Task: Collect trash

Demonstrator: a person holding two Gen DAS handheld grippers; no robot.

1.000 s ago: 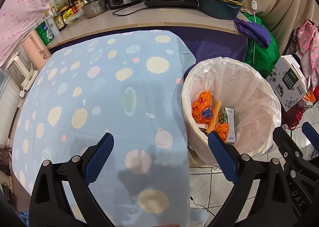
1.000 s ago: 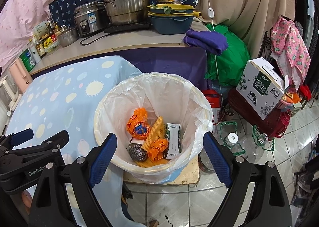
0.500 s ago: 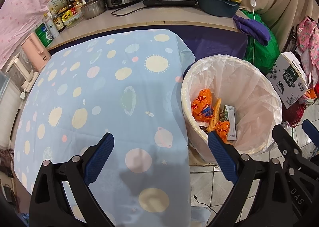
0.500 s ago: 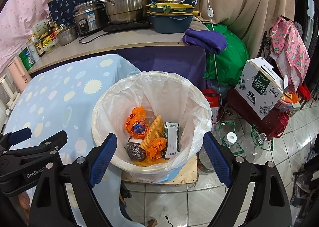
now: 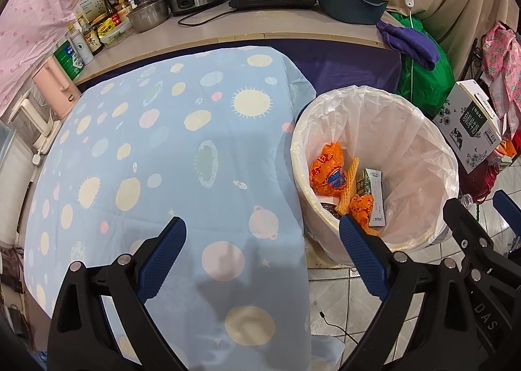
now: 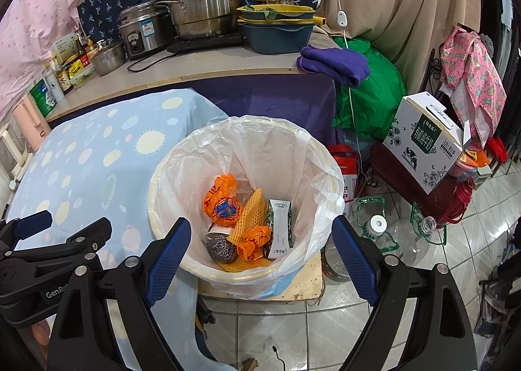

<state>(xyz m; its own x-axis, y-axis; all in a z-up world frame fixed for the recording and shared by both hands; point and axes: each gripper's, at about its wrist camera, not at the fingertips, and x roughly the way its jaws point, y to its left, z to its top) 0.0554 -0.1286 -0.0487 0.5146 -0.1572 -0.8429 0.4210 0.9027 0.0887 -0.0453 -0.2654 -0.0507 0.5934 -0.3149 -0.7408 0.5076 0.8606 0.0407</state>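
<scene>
Down inside the lined trash bin (image 6: 247, 156) was where all the trash sat: an orange wrapper (image 6: 223, 200), a yellow foam net (image 6: 249, 213), a small drink carton (image 6: 280, 229) and a steel scourer (image 6: 219, 247), all piled at the bottom. The carton's long axis ran roughly away from the right camera, leaning against the liner.

Direction-wise, the bin sat straight ahead of and below the right gripper (image 6: 260, 250), framed between its two blue pads, which stood wide apart with nothing in them. For the left gripper (image 5: 262, 257) the bin (image 5: 374, 159) lay off to the right, only its right pad overlapping the rim. That gripper was spread wide too, empty, and aimed mostly at the blue spotted cloth (image 5: 162, 149) over the worktop. So the right hand looked the nearer one for anything involving the bin.

View differences: the right wrist camera showed the scourer clearly, while in the left one it was mostly hidden behind the bin's near wall. The left view showed nearly the whole cloth, and I couldn't spot any loose trash on it, so my guess is collecting was about done.
</scene>
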